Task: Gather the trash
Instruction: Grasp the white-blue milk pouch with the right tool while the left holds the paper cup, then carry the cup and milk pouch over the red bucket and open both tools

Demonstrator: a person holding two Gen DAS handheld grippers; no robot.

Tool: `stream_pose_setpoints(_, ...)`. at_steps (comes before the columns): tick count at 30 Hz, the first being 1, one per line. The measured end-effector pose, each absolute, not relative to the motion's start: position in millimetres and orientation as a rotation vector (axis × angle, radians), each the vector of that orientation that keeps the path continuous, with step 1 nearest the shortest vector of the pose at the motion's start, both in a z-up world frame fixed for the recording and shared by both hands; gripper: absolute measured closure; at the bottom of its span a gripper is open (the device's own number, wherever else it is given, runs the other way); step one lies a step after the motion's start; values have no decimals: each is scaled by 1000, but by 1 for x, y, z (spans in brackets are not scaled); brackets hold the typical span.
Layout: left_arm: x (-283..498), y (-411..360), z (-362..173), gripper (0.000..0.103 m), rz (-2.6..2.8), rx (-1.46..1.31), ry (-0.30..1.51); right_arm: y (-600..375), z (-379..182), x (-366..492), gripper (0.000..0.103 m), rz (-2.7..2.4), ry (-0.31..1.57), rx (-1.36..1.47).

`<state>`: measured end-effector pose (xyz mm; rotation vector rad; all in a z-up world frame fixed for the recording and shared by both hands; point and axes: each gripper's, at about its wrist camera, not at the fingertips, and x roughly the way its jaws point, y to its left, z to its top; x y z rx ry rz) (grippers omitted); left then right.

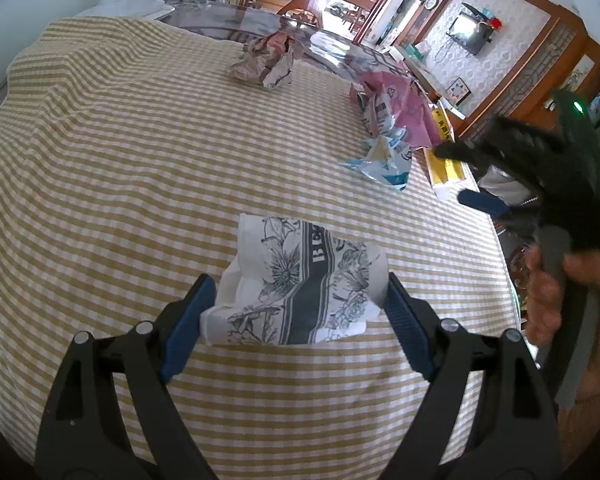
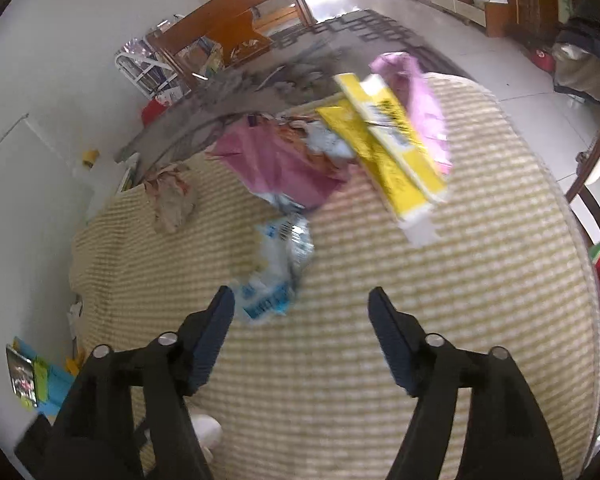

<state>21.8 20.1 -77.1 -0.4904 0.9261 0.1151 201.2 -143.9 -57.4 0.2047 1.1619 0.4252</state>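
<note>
Yellow-and-white checked cloth [image 1: 120, 168] covers your counter, with a glossy dark strip of bare top showing at the upper edge of both views.

In the left wrist view, your left tool [image 1: 296, 312] points steeply down at a crumpled white wrapper with a grey flower print [image 1: 300, 284], low in the centre. Its blue pads [image 1: 186, 332] stand on either side of the wrapper, and you cannot tell whether they press it or only flank it. A brownish paper wad [image 1: 266, 60] lies at upper centre. Pink plastic [image 1: 400, 108] and a blue-and-white packet [image 1: 384, 160] lie at right, where the counter edge cuts off a yellow box [image 1: 448, 168]. Your right hand [image 1: 572, 296] and its dark tool blur at the far right.

The right wrist view is smeared throughout. Your right tool [image 2: 302, 320] is tilted down with its jaws apart and nothing between them; the blue-and-white packet [image 2: 280, 264] lies just beyond the left finger. Pink plastic [image 2: 284, 164] and the yellow box [image 2: 392, 152] sit at upper centre, print unreadable.
</note>
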Motion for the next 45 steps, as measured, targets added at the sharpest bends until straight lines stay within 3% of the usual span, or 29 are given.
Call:
stream_pose_setpoints(8, 22, 20, -76, 22, 107, -493, 919, -91, -87, 212, 25, 397, 1182, 42)
stream_pose_setpoints(15, 24, 20, -79, 22, 104, -492, 935, -79, -96, 201, 54, 434, 1141, -98)
stream_pose_setpoints(33, 27, 14, -80, 22, 98, -460, 922, -193, -58, 113, 55, 482, 1008, -79)
stream_pose_setpoints(45, 11, -11, -41, 22, 142, -270, 793, -282, -25, 70, 54, 356, 921, -2)
